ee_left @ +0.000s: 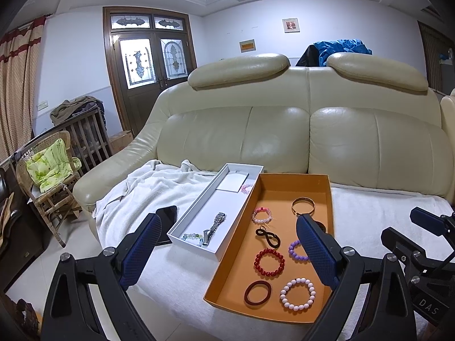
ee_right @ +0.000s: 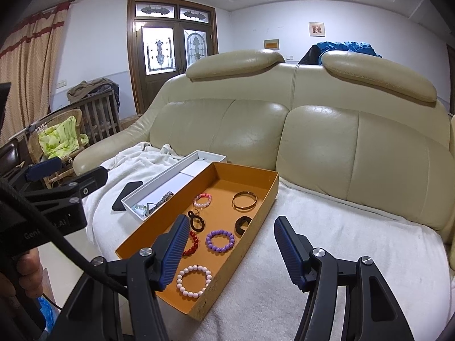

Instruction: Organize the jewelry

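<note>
An orange tray [ee_left: 327, 196] [ee_right: 267, 199] lies on the towel-covered sofa seat. It holds a gold bangle [ee_left: 303, 205] [ee_right: 244, 199], a purple bead bracelet [ee_left: 297, 251] [ee_right: 220, 240], a red bead bracelet [ee_left: 270, 262], a pale pink bead bracelet [ee_left: 297, 293] [ee_right: 194, 280] and hair ties. A white box [ee_left: 199, 204] [ee_right: 159, 183] to its left holds a metal watch [ee_left: 214, 227] and a light bead bracelet [ee_left: 193, 236]. My left gripper [ee_left: 227, 253] is open above the boxes. My right gripper [ee_right: 230, 251] is open over the tray's right edge. Both are empty.
A black phone [ee_left: 166, 221] [ee_right: 126, 194] lies on the white towel [ee_left: 159, 187] left of the white box. The cream sofa back [ee_left: 284, 130] rises behind. A wicker chair [ee_left: 48, 176] and wooden crib stand at left on the floor.
</note>
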Demonstrator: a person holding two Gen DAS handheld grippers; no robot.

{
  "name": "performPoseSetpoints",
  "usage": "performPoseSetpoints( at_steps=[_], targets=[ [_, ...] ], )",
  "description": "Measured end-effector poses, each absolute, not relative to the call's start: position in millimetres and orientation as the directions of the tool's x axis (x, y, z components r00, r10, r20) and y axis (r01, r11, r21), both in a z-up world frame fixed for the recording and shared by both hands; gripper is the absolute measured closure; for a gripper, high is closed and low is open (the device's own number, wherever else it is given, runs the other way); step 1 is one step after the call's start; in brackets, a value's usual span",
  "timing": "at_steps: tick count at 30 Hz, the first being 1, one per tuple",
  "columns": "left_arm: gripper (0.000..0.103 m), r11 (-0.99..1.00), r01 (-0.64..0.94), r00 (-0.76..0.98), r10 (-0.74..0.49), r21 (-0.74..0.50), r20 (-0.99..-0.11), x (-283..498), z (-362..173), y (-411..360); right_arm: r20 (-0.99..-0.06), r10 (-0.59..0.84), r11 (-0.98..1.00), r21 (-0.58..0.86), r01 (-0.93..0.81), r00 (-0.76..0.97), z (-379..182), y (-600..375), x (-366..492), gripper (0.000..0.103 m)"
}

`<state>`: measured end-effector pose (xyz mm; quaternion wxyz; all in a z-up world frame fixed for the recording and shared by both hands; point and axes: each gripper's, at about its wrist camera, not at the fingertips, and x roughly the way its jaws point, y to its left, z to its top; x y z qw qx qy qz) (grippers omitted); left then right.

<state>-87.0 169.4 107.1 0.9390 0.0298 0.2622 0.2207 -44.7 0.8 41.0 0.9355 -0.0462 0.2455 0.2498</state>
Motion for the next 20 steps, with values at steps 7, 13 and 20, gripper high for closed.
performPoseSetpoints(
  at_steps=[7, 13, 20],
  targets=[
    [0.007, 0.900, -0.400, 0.760, 0.432, 0.174, -0.486, -85.2, 105.1, 172.0, -0.497, 0.439, 0.875, 0.045, -0.483, 0.749, 37.8, 4.5, -38.9, 0.037],
    [0.007, 0.899, -0.403, 0.759, 0.433, 0.171, -0.486, -84.8, 104.4, 175.2, -0.497, 0.440, 0.874, 0.046, -0.483, 0.748, 37.6, 10.3, -35.8, 0.037],
    [0.007, 0.938, -0.289, 0.815, 0.346, 0.193, -0.465, -61.5, 107.1, 133.5, -0.510, 0.409, 0.894, 0.055, -0.446, 0.757, 32.1, -7.5, -25.4, 0.037]
  ],
)
